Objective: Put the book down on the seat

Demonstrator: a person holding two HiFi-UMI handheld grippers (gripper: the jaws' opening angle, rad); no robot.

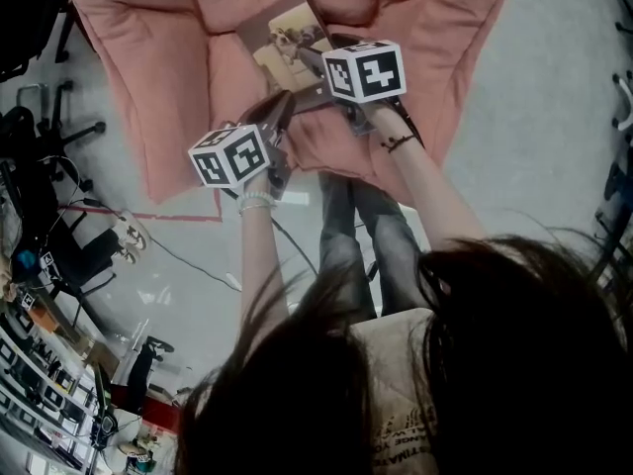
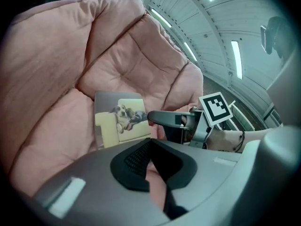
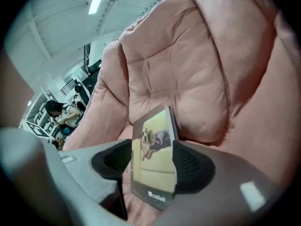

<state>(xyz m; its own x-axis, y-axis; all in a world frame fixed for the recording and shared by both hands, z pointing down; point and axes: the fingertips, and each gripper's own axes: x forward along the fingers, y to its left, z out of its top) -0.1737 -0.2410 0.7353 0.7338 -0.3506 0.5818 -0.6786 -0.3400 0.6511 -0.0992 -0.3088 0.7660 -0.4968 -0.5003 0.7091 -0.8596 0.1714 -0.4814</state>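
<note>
A book (image 1: 292, 43) with a dog on a yellow sofa on its cover rests on the pink cushioned seat (image 1: 178, 97), leaning toward the backrest. In the right gripper view the book (image 3: 153, 135) stands between the wide-apart jaws of my right gripper (image 3: 151, 166); the pads do not visibly press on it. My right gripper (image 1: 302, 75) sits at the book's near edge, under its marker cube. My left gripper (image 1: 284, 112) hovers just left of it over the seat front, empty. In the left gripper view its jaws (image 2: 149, 147) meet at the tips, with the book (image 2: 123, 119) beyond.
Pink cushions (image 2: 113, 46) rise on both sides and behind the book. A red tape line (image 1: 148, 216) and a cable cross the grey floor left of the seat. Black chair bases (image 1: 59, 127) and cluttered shelves stand at the far left. A person (image 3: 63, 114) sits far off.
</note>
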